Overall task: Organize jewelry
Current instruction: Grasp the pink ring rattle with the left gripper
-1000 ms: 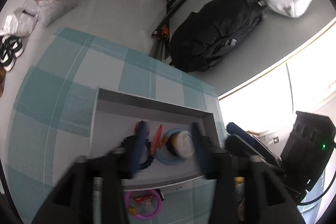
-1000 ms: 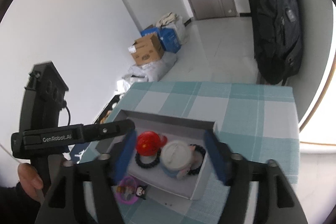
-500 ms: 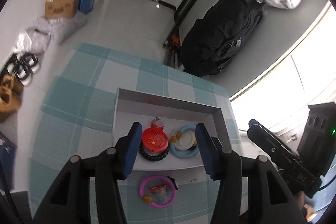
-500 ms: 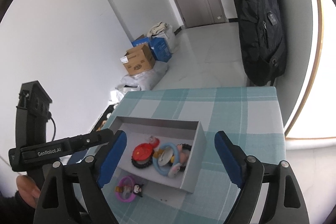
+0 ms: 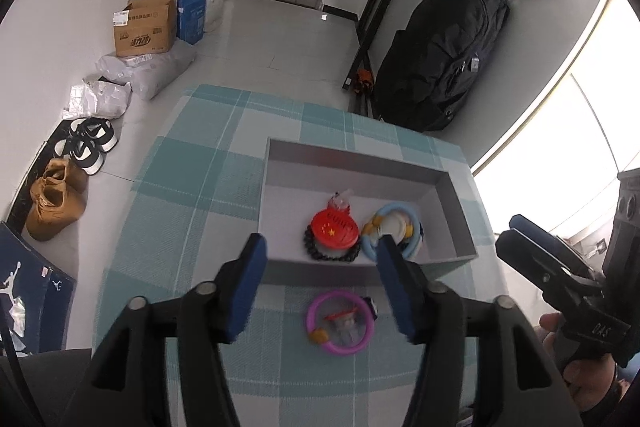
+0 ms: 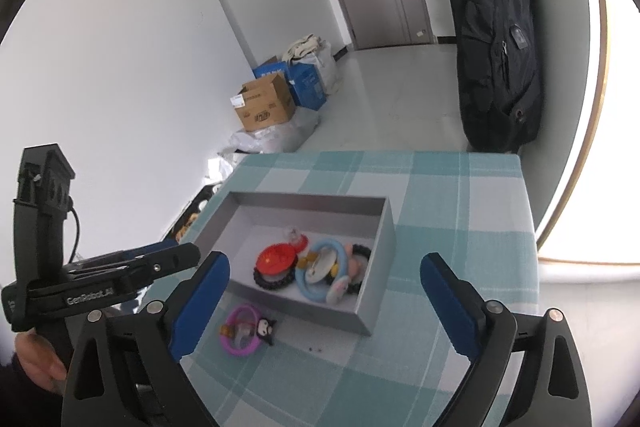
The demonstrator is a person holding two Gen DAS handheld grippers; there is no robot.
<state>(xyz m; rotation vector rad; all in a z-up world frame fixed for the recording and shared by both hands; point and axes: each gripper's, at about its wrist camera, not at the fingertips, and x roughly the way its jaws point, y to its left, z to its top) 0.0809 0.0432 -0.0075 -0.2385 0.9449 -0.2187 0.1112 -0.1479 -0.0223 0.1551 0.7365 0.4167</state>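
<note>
Both sets of jaws have just been opening and hold nothing: the left gripper [image 5: 320, 255] stands part open above the box's [image 5: 276, 163] near wall, the right gripper [image 6: 324, 279] spread wide. Three pieces already lie in the box, while the pink bracelet [image 5: 340, 321] sits on the cloth [image 5: 192, 187] just outside it. Next, I'd judge, one gripper must drop, pinch its thin rim, and lift it over the wall.

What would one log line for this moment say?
left gripper: open, empty | right gripper: open, empty | tray: three pieces in | pink ring: outside on cloth
</note>
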